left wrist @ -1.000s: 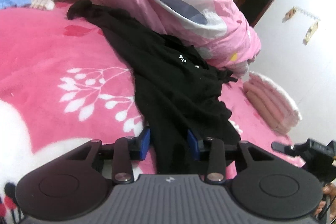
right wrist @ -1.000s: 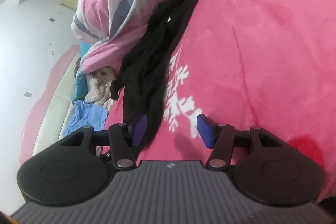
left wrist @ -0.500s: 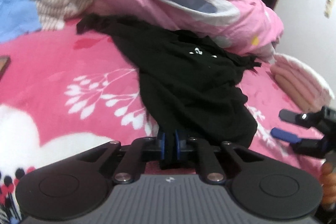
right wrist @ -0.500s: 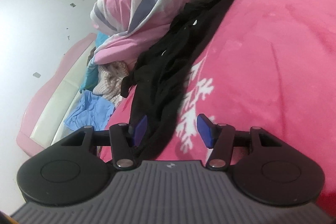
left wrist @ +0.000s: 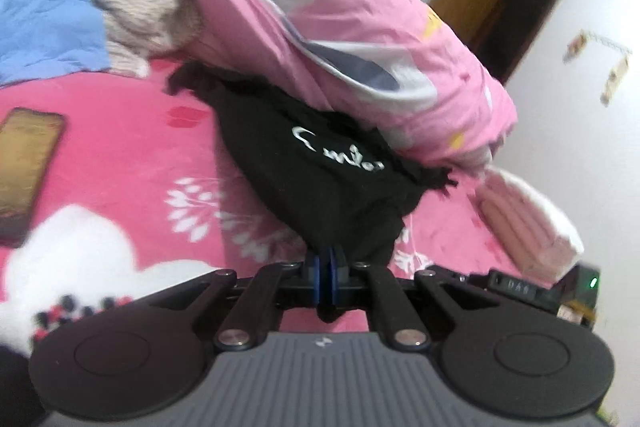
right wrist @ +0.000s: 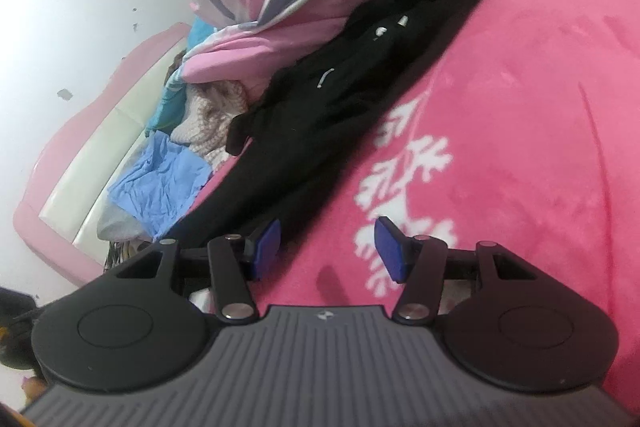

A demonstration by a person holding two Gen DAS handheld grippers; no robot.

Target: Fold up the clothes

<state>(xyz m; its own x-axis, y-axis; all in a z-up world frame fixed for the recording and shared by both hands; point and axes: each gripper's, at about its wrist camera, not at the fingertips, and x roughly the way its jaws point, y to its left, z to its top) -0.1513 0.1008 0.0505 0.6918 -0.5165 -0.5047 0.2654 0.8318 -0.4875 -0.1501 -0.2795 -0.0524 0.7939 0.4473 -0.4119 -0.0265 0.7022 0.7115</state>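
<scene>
**Limp black garment pinched at one end**

Soft and light by the look; liable to sag, bunch, slip. Black garment (left wrist: 320,183) strung along pink blanket (left wrist: 120,163), against pink duvet (left wrist: 360,39). Left gripper (left wrist: 329,269) clamped on near hem. Right gripper (right wrist: 328,247) parted, empty, beside far edge. Best taken at corners. Phone (left wrist: 28,167) nearby; white-walled bedroom.

I note white walls (left wrist: 580,155) and a brown wooden door (left wrist: 476,11) beside a dark doorway (left wrist: 520,27). The bed has a pink-and-cream padded headboard (right wrist: 92,163). The floor (right wrist: 80,7) is pale.
</scene>
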